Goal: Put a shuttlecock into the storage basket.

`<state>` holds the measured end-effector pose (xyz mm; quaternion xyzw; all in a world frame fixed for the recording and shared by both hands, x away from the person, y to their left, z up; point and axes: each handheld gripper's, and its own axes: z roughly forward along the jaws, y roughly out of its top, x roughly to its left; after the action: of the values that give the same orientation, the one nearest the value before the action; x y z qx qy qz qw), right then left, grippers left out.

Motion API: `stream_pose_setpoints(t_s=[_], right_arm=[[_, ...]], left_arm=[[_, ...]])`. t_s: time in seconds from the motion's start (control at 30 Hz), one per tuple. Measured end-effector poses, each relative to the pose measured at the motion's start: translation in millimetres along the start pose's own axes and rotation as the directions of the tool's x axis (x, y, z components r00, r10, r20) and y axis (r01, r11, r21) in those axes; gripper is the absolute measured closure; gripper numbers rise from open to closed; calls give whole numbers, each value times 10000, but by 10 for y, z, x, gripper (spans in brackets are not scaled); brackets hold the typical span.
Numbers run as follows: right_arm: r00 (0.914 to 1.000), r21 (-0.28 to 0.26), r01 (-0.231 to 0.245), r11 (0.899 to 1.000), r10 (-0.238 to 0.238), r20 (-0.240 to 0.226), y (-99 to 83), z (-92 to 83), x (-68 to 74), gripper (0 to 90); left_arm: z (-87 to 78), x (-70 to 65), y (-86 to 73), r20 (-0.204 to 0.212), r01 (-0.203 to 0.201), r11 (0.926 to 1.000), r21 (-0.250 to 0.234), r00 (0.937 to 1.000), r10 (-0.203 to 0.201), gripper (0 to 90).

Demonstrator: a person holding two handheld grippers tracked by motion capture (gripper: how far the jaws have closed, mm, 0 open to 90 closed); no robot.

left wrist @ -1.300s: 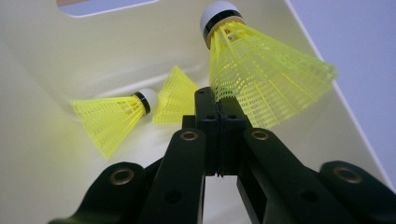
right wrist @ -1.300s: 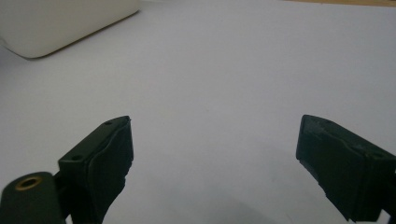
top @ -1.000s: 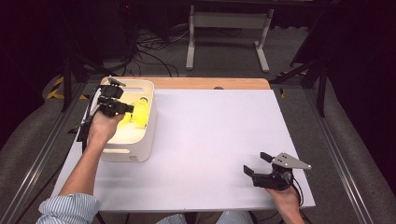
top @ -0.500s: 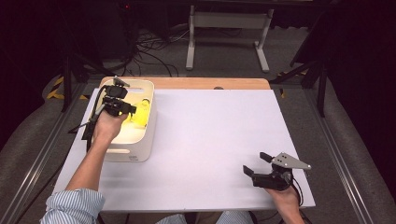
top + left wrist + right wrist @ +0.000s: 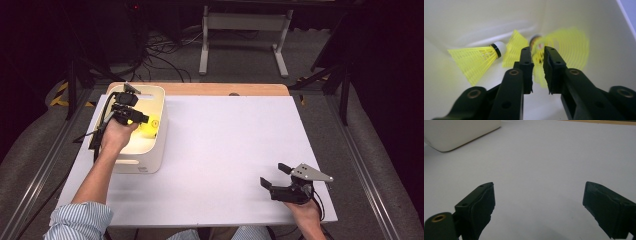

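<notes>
Left gripper [image 5: 537, 53] fingers just eased apart, blurry yellow shuttlecock [image 5: 564, 50] between them; featherlight, crushable skirt, so grab the cork. Right gripper [image 5: 281, 176] fingers released at 5 o'clock

Place: a lab or recording workspace, not a home.
Table: a white-topped table [image 5: 230, 150] with a wooden edge stood on grey carpet.
Surroundings: dark, with black cables [image 5: 160, 62] loose on the floor and a white metal stand [image 5: 243, 35] behind.
Framing: metal rails [image 5: 37, 175] ran along both sides of the table.
</notes>
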<state>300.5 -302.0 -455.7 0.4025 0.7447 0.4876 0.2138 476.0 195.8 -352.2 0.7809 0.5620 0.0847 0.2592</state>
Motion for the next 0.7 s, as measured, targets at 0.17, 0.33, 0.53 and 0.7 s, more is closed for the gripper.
stream_pose_setpoints(t_s=[0.17,0.33,0.53,0.7], right_arm=[[10000,29,11,10000,-11,-20,2,8,8,113],[10000,22,10,10000,-10,-13,1,6,9,113],[10000,17,10,10000,-10,-14,1,5,8,113],[10000,17,4,10000,-4,-6,1,6,9,113]], left_arm=[[-60,-52,-1,-145,-76,9986,-518,9999,69,568],[-115,-92,9,-122,-212,9971,-734,9997,203,498],[-204,-146,1,-149,-408,9942,-993,9991,395,451],[-287,-164,-23,-182,-503,9905,-1283,9987,483,422]])
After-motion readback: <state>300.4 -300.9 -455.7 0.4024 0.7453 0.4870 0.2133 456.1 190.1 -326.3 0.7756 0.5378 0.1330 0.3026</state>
